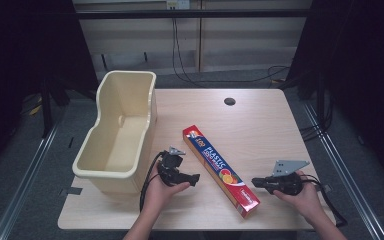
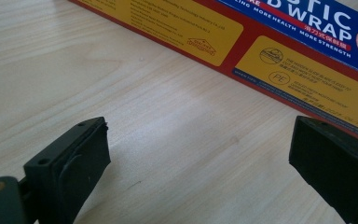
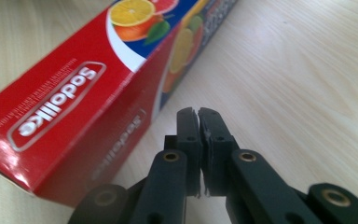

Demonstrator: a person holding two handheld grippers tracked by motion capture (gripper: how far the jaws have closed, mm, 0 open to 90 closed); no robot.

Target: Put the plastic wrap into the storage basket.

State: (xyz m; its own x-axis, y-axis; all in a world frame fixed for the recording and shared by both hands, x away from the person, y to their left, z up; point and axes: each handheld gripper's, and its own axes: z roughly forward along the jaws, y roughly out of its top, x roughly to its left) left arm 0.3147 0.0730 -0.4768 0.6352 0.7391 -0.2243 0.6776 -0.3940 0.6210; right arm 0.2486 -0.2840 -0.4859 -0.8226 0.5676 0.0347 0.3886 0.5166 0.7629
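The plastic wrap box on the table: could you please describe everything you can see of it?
The plastic wrap box is a long, slim carton, apparently glossy cardboard, red with a blue band, yellow text panels and citrus fruit pictures. It looks closed and lies flat and diagonal on the wooden table, between both grippers. Nothing grips it: the left gripper is open beside it, the right gripper shut, empty, near its end.

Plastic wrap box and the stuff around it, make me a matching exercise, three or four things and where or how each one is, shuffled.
Things:
1. plastic wrap box
2. cream tub
3. left gripper
4. right gripper

States:
A. jaws shut, nothing between them
B. lies flat on the table between the two grippers
C. jaws wide open over bare wood
D. stands at the table's left edge

Pairs: 1-B, 2-D, 3-C, 4-A
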